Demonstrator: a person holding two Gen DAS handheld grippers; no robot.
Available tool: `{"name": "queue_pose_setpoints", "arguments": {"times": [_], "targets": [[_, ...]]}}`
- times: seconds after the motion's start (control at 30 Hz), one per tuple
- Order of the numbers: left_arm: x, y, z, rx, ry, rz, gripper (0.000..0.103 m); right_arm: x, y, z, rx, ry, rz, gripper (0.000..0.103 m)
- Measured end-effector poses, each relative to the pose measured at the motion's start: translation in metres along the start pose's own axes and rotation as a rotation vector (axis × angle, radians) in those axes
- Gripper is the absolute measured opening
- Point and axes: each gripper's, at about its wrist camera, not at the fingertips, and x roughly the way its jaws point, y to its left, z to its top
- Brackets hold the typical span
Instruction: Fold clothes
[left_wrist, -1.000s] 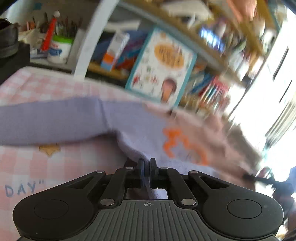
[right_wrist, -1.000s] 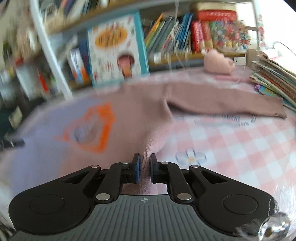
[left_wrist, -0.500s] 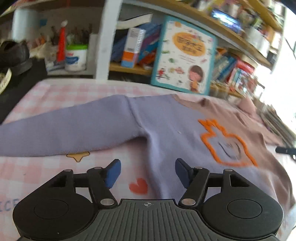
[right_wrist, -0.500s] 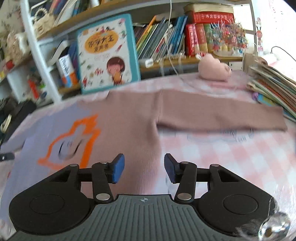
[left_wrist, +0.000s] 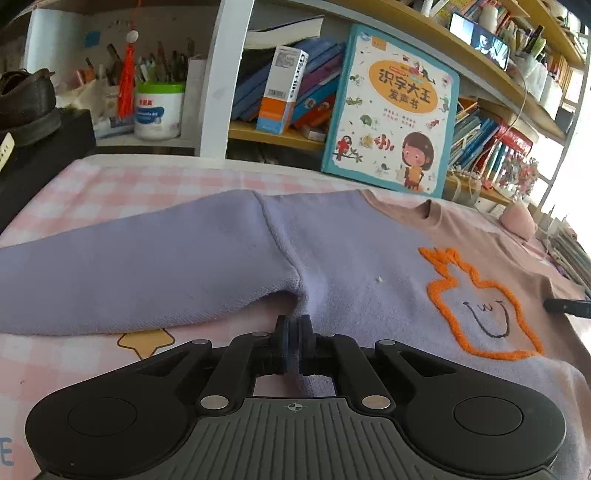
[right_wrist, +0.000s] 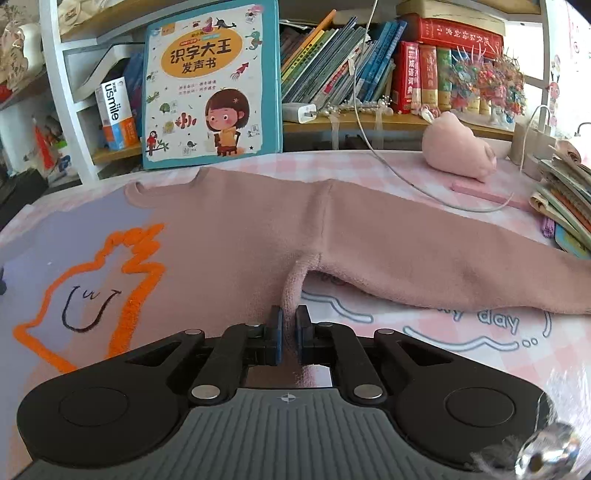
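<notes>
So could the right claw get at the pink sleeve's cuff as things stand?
Probably not yet: the right claw is shut on the sweater below the armpit. The pink sleeve lies uncovered, so only that grip is in the way.

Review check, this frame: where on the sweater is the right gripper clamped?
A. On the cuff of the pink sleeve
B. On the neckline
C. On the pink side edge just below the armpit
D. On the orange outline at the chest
C: the right gripper is shut on a pinched ridge of the sweater that runs up to the armpit of the pink sleeve.
</notes>
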Motion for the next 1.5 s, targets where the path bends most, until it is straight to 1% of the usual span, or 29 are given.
{"name": "queue_pose_setpoints", "arguments": {"times": [0.1, 0.27, 0.4, 0.67, 0.8, 0.9, 1.0, 1.07, 1.1, 1.13, 1.2, 1.3, 1.5], "targets": [[-0.003, -0.003, 0.001, 0.032, 0.003, 0.021, 0.004, 0.004, 0.003, 0.002, -0.008, -0.004, -0.003, 0.006], [-0.002, 0.006, 0.006, 0.001, 0.013, 0.027, 0.004, 0.009, 0.01, 0.005, -0.019, -0.009, 0.008, 0.006], [0.0, -0.004, 0.006, 0.047, 0.018, 0.04, 0.004, 0.01, 0.003, 0.004, 0.005, -0.02, -0.01, 0.006], [0.007, -0.019, 0.003, 0.065, 0.025, -0.043, 0.004, 0.003, -0.007, -0.001, -0.007, -0.055, -0.134, 0.006], [0.012, -0.02, 0.005, 0.065, 0.022, -0.054, 0.004, 0.008, -0.012, 0.0, 0.003, -0.049, -0.144, 0.006], [0.014, -0.014, 0.007, 0.042, 0.017, -0.057, 0.004, 0.012, -0.009, 0.004, -0.001, -0.041, -0.134, 0.006], [0.015, -0.008, 0.01, 0.021, 0.009, -0.039, 0.004, 0.015, -0.012, 0.007, 0.026, -0.031, -0.092, 0.006], [0.015, -0.007, 0.009, 0.01, 0.012, -0.037, 0.008, 0.014, -0.016, 0.008, 0.052, -0.022, -0.069, 0.007], [0.014, -0.007, 0.009, 0.007, 0.014, -0.035, 0.008, 0.012, -0.018, 0.007, 0.066, -0.019, -0.057, 0.009], [0.012, -0.009, 0.007, 0.018, 0.017, -0.037, 0.008, 0.008, -0.021, 0.006, 0.085, -0.016, -0.042, 0.013], [0.004, -0.012, 0.003, 0.033, 0.028, -0.042, 0.01, -0.001, -0.026, 0.0, 0.117, -0.006, -0.02, 0.016], [-0.012, -0.011, -0.009, 0.01, 0.04, -0.062, 0.013, -0.024, -0.032, -0.017, 0.152, 0.008, 0.013, 0.018], [-0.048, -0.009, -0.035, -0.115, 0.086, -0.118, 0.018, -0.079, -0.032, -0.055, 0.234, 0.05, 0.087, 0.025]]}}
